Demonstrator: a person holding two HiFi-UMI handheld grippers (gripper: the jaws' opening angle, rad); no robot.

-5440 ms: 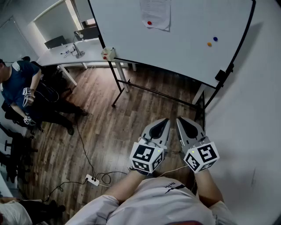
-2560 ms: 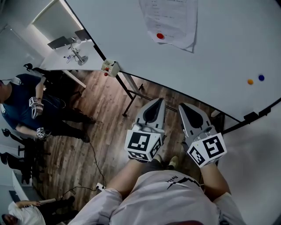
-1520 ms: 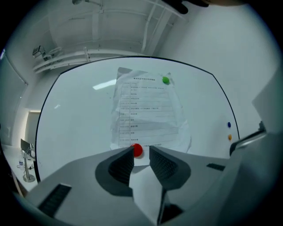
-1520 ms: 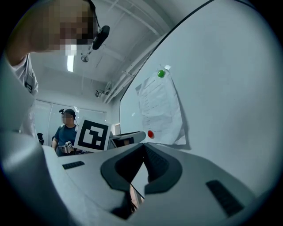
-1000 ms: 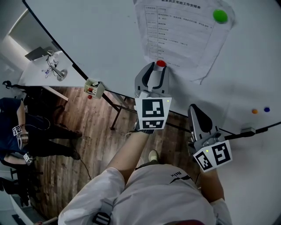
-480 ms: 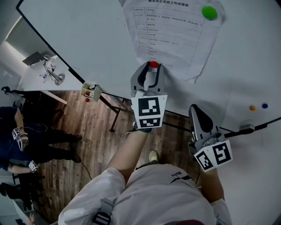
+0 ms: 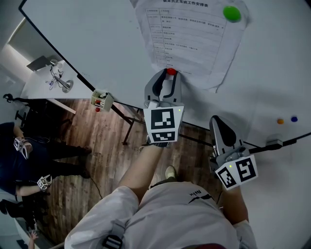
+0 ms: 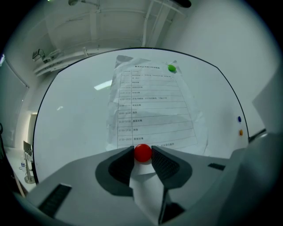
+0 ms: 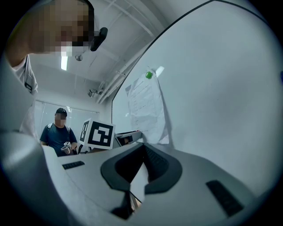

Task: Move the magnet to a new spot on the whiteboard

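Observation:
A red magnet [image 7: 171, 71] [image 8: 143, 152] pins the lower edge of a printed sheet [image 7: 194, 39] to the whiteboard [image 7: 87, 39]. My left gripper [image 7: 168, 74] [image 8: 143, 154] reaches up to the board with the magnet between its fingertips. Its jaws are closing, and both pads touch the magnet's sides. My right gripper [image 7: 215, 121] [image 9: 143, 145] hangs lower right, away from the board face, shut with nothing in it. A green magnet [image 7: 232, 13] [image 8: 171, 68] holds the sheet's top right corner.
Orange [image 7: 280, 121] and blue [image 7: 293, 118] magnets sit at the board's right. A small holder [image 7: 102, 99] hangs on the board's lower frame. Below left are wooden floor, a white desk [image 7: 46, 82] and a seated person [image 7: 19, 160].
My left gripper stays at the red magnet and its jaws have drawn in against it. The right gripper has hardly moved. The seated person at the left has shifted.

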